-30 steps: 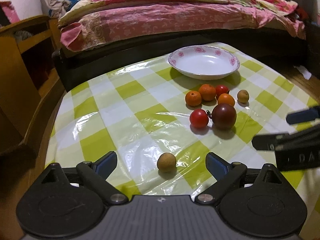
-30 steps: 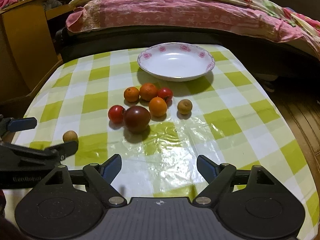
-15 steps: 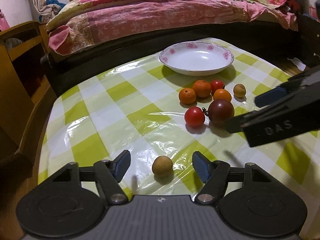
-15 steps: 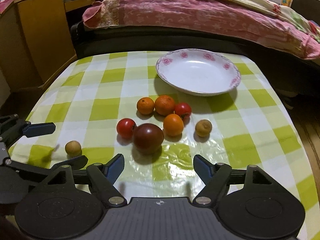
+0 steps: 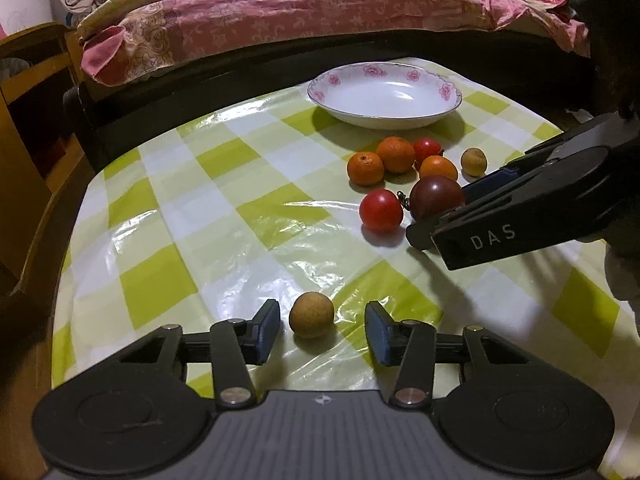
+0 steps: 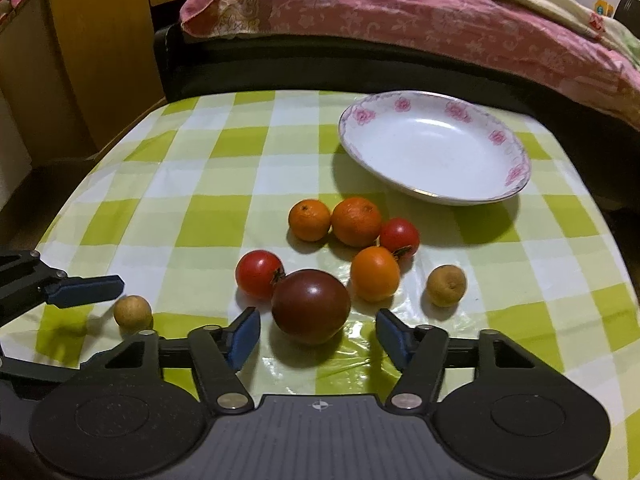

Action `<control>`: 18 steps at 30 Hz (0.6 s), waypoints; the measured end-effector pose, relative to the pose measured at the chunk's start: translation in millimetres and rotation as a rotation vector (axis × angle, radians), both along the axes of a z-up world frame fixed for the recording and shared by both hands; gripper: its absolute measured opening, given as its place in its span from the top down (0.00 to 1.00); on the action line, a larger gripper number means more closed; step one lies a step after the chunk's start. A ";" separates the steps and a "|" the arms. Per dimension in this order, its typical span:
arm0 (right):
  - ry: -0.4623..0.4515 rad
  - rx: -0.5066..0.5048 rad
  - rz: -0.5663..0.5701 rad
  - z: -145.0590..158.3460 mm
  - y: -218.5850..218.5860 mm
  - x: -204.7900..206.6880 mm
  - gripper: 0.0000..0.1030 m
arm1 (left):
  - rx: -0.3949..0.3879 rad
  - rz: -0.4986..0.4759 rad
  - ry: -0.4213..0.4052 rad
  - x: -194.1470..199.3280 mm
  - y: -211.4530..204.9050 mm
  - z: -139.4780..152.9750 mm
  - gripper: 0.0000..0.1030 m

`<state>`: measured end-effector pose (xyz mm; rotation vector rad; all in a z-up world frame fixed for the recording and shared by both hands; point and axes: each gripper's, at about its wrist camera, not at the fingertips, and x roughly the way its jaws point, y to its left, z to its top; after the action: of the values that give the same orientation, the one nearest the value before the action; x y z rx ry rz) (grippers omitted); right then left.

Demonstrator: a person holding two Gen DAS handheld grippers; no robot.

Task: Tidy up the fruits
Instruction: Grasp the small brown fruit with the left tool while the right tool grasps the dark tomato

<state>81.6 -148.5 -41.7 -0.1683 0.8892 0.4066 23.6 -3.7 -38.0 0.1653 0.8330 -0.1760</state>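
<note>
A small tan longan (image 5: 311, 315) lies on the checked tablecloth between the open fingers of my left gripper (image 5: 322, 330), untouched; it also shows in the right wrist view (image 6: 133, 312). My right gripper (image 6: 318, 330) is open around a dark purple tomato (image 6: 311, 305), fingers apart from it. Behind lie a red tomato (image 6: 259, 273), three oranges (image 6: 356, 222), another red tomato (image 6: 400, 236) and a second longan (image 6: 446, 285). An empty white plate with pink flowers (image 6: 508, 152) stands at the back right.
The table (image 5: 168, 208) wears a glossy green and white cloth. A bed with a pink quilt (image 5: 300, 12) runs along the far edge. A wooden cabinet (image 6: 92, 52) stands at the left.
Both grippers have moved forward and down. The left now straddles the near longan with narrower fingers. The right has closed in on the purple tomato.
</note>
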 end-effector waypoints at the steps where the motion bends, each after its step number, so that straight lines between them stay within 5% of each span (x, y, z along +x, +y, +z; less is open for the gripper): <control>1: 0.003 0.001 0.003 -0.9 0.3 0.7 0.48 | -0.001 -0.003 0.001 0.1 -0.2 0.2 0.49; 11: 0.016 0.028 -0.001 -3.5 -1.0 11.2 0.48 | 0.006 -0.039 0.008 -0.1 -2.1 1.0 0.60; 13: 0.005 0.013 0.010 -3.9 0.6 9.1 0.52 | -0.001 -0.050 0.021 0.7 -2.9 1.9 0.66; 14: 0.006 0.014 0.019 -3.9 0.7 8.2 0.62 | -0.005 -0.054 0.028 1.4 -3.5 2.4 0.68; 18: 0.014 0.013 0.027 -2.5 1.4 8.4 0.64 | 0.009 -0.054 0.043 3.2 -4.3 4.1 0.68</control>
<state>89.9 -147.1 -44.2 -0.1655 0.8982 0.4392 26.8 -8.0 -33.9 0.1926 0.8725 -0.2271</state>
